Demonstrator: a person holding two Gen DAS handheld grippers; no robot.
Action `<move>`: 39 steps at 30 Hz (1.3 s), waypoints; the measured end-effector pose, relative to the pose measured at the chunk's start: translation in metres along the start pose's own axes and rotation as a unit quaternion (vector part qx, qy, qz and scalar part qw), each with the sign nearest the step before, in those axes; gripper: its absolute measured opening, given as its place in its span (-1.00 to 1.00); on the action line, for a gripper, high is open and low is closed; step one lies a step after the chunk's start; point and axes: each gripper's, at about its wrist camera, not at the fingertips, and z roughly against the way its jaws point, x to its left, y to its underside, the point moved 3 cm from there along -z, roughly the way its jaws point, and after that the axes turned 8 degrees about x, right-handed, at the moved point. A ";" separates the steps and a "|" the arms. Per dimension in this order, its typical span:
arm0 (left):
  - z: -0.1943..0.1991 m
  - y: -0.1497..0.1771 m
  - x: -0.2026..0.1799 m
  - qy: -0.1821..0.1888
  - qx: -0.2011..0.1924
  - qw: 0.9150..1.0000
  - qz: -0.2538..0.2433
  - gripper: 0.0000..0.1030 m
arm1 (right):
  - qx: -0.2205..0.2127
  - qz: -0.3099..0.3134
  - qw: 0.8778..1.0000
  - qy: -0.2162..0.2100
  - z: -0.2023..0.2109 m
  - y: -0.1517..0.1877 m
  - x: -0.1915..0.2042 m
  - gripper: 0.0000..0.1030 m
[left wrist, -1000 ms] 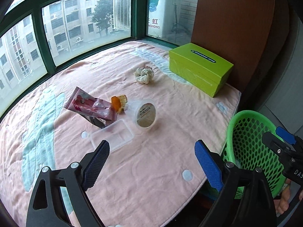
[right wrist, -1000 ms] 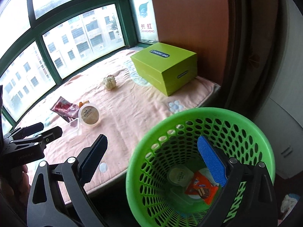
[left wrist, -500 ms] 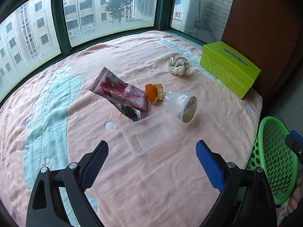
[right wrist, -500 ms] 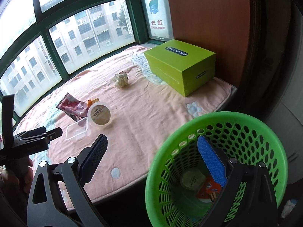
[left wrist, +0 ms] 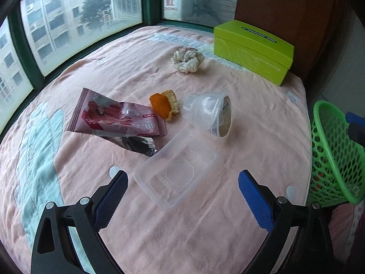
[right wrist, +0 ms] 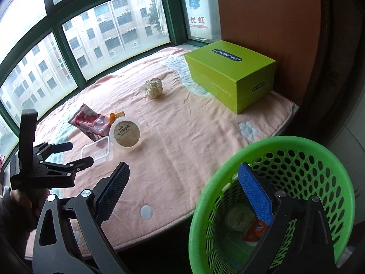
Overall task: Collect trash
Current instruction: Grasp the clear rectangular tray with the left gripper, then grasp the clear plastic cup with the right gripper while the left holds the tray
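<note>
left gripper (left wrist: 181, 188) jaws spread wide, lined up on clear rectangular plastic tray (left wrist: 176, 174) lying on pink blanket (left wrist: 251, 123) | right gripper (right wrist: 182, 183) jaws apart, empty, beside green mesh basket (right wrist: 319, 159), ready for drop-off

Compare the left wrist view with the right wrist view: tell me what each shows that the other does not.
Only the left wrist view shows the dark foil wrapper clearly, under the pink wrapper. Only the right wrist view shows inside the green basket: a round lid and an orange packet. Both show the clear tray, the tipped cup, the crumpled tissue and the green box.
</note>
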 end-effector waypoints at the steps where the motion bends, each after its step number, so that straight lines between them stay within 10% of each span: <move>1: -0.002 -0.002 0.001 -0.004 0.000 1.000 -0.013 0.83 | 0.002 0.001 1.000 0.000 -0.002 -0.001 0.002 0.84; 22: -0.040 -0.012 0.005 0.045 0.017 0.991 -0.124 0.65 | 0.033 0.017 0.999 -0.010 -0.042 -0.017 0.031 0.84; 28: -0.035 -0.005 0.010 0.049 0.014 0.993 -0.105 0.17 | 0.043 0.020 0.999 -0.024 -0.056 -0.023 0.040 0.84; 39: 0.003 0.015 0.039 0.022 0.004 0.999 -0.031 0.12 | 0.063 0.027 0.993 -0.101 -0.093 -0.042 0.074 0.84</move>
